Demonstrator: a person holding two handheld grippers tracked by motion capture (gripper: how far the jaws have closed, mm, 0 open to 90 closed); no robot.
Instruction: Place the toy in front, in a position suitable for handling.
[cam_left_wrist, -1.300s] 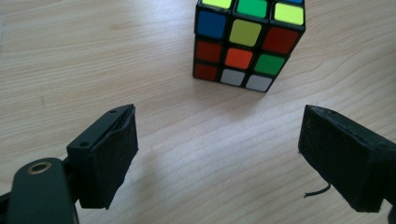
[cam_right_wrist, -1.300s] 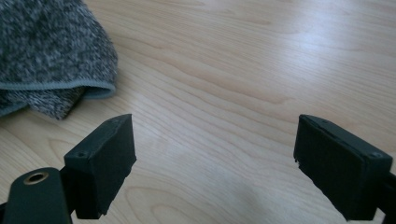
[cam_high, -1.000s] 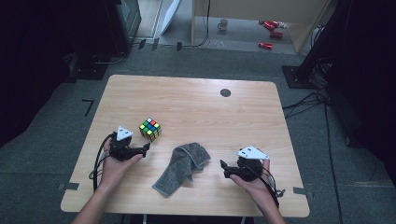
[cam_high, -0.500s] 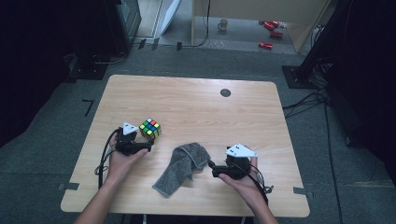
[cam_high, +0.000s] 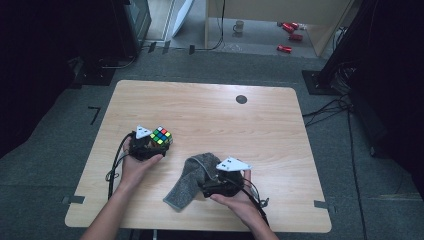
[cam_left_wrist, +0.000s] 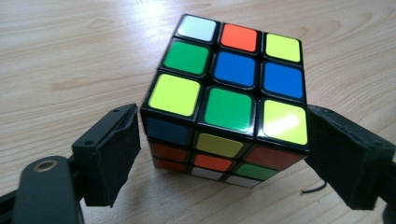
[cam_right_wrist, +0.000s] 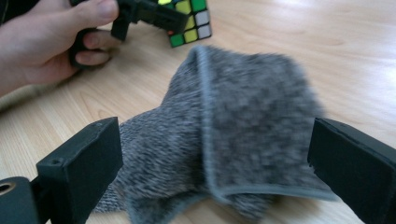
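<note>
A scrambled colour cube (cam_high: 161, 135) (cam_left_wrist: 229, 93) stands on the wooden table (cam_high: 225, 115) at the front left. My left gripper (cam_high: 160, 143) (cam_left_wrist: 224, 154) is open, one pad on each side of the cube, close to it. A crumpled grey cloth (cam_high: 187, 185) (cam_right_wrist: 243, 121) lies near the front middle. My right gripper (cam_high: 203, 188) (cam_right_wrist: 217, 158) is open over the cloth's right end; its jaws have just been opening, and the cloth lies loose between them. The right gripper view also shows the cube (cam_right_wrist: 189, 21) and the left hand (cam_right_wrist: 42, 42).
A small black round mark (cam_high: 241, 99) sits at the table's far side. Cables trail from both grippers over the front edge. On the floor beyond the table are a mug (cam_high: 239, 25), red objects (cam_high: 290, 30) and black stands.
My right gripper has moved left from the table's right part onto the cloth's right end. My left gripper has shifted right, up to the cube.
</note>
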